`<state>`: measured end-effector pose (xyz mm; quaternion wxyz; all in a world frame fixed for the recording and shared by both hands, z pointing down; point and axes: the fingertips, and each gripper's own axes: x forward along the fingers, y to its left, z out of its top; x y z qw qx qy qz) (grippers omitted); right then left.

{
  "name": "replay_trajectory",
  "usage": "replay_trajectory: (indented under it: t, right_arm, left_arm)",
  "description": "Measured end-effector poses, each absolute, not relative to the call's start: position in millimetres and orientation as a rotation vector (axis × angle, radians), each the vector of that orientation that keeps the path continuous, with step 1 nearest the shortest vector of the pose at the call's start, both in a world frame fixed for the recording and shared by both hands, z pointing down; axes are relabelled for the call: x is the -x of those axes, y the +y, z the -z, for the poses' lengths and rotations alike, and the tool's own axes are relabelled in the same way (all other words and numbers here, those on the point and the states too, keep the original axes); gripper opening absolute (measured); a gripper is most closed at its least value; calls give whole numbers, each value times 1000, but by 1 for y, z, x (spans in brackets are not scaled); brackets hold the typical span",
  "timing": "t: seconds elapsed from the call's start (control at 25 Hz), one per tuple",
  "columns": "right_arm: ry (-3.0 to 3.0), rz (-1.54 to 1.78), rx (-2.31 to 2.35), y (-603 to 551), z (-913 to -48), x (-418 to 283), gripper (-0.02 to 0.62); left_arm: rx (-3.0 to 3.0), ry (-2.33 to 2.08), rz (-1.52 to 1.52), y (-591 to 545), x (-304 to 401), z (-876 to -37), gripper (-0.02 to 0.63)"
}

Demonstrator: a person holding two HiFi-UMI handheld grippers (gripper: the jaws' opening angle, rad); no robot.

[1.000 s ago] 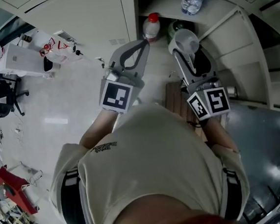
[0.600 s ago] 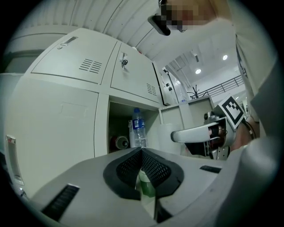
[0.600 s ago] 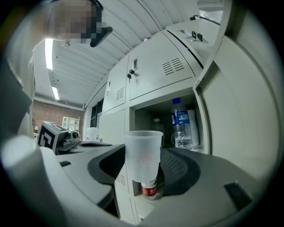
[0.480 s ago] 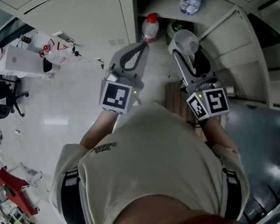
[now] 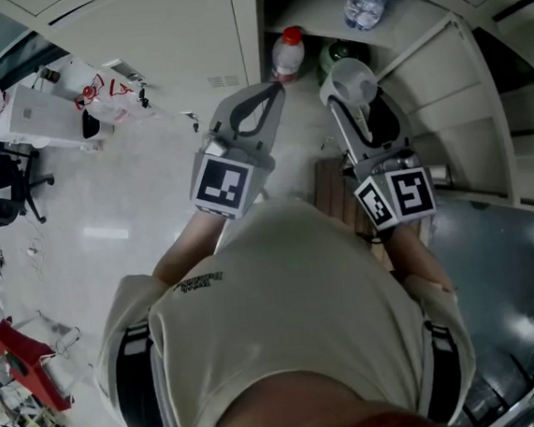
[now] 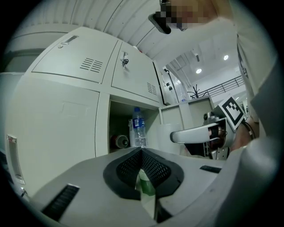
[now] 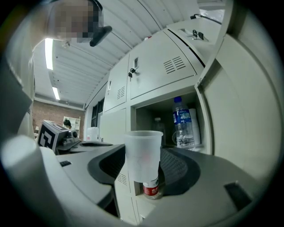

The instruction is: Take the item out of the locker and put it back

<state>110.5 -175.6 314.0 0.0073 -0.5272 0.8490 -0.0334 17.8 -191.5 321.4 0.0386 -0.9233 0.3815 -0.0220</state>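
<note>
- Right gripper: jaws spread wide and pressed on a translucent plastic cup, one pad on each side of its wall. So the task's item is out of the locker, in the right hand.
- The cup stands upright between the jaws with its mouth up, its long axis vertical and crosswise to the line the jaws point along.
- Left gripper: jaws closed tip to tip with nothing held. A sliver of green shows through the slit, but that is something farther off, not gripped.
- The relation that counts: the open compartment lies ahead of the right jaws, a little above them and off to their right. My read is that returning the cup means going forward, up and right, keeping it level.
- The right hand is plainly the nearer one, since it already has the cup. The left hangs beside it, to the cup's left, and is apart from it.
- In that compartment, beyond the jaws, there is one clear water bottle, upright, with a white roll-like thing just behind it.
- Below the jaws' line, lower in the locker, are one red-capped bottle and one green item beside it.
- The count: two grippers, one cup, one water bottle, one red-capped bottle, one green item.
</note>
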Motion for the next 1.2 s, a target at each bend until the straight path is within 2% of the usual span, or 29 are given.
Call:
replay_trajectory:
  t: [0.84,1.2]
  right_arm:
    - [2642,-144,1650,-246,-247,-94,252]
    - [2602,-67,1705,-305,-254,-90,252]
  left_arm:
    - [2740,1220,40,-234,-15,-285,12]
    - [2746,1191,20,-262,-29,-282,12]
